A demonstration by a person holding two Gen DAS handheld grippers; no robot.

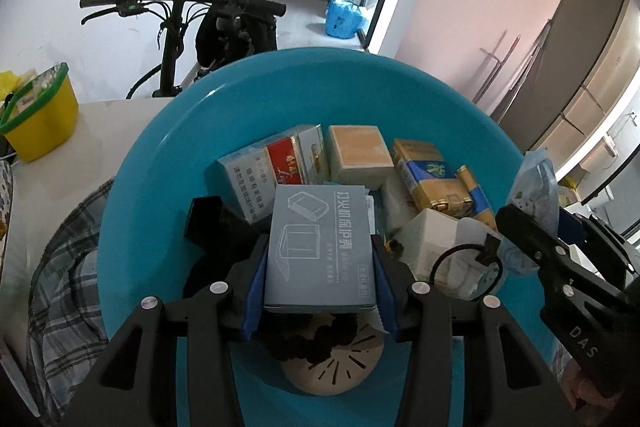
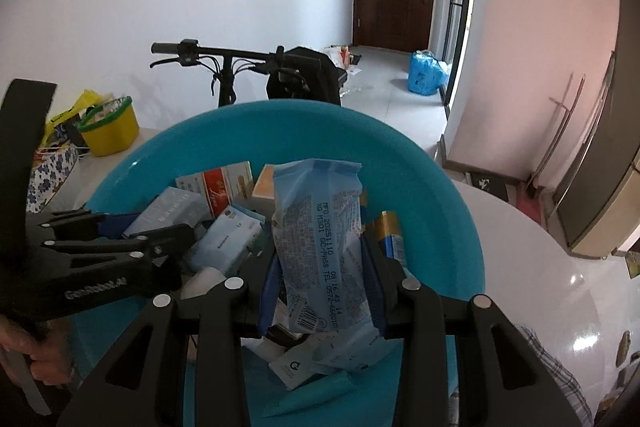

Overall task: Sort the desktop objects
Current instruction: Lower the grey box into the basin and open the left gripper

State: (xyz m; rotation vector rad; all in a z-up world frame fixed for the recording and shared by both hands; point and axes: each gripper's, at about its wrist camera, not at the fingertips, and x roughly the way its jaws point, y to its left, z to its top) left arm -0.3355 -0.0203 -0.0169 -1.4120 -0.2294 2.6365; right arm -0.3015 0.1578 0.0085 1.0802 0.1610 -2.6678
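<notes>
Item one: flat grey-blue cardboard box with line drawings and Chinese print. Your left gripper has it clamped between both blue pads, closed to the box's width, above the round teal plastic basin. It looks light, stiff and hollow; you hold it across its long side walls, which suits it, but hard squeezing could dent the card.

Item two: pale blue crinkled plastic wrapper packet with printed date code. Your right gripper is pinched on it across its middle, over the same basin. It looks soft, slick and light, so expect it to sag or slide; a hold nearer a sealed end may serve better.

Beyond the left fingers, in the basin: a red-and-white cigarette pack, a tan square box, a gold-and-blue pack. Below them: a beige slotted disc.

Hard to make out: the dark lumpy thing on that disc, the black loop right of the left fingers, and whatever lies under both held items. The packet's contents are unseen.
</notes>
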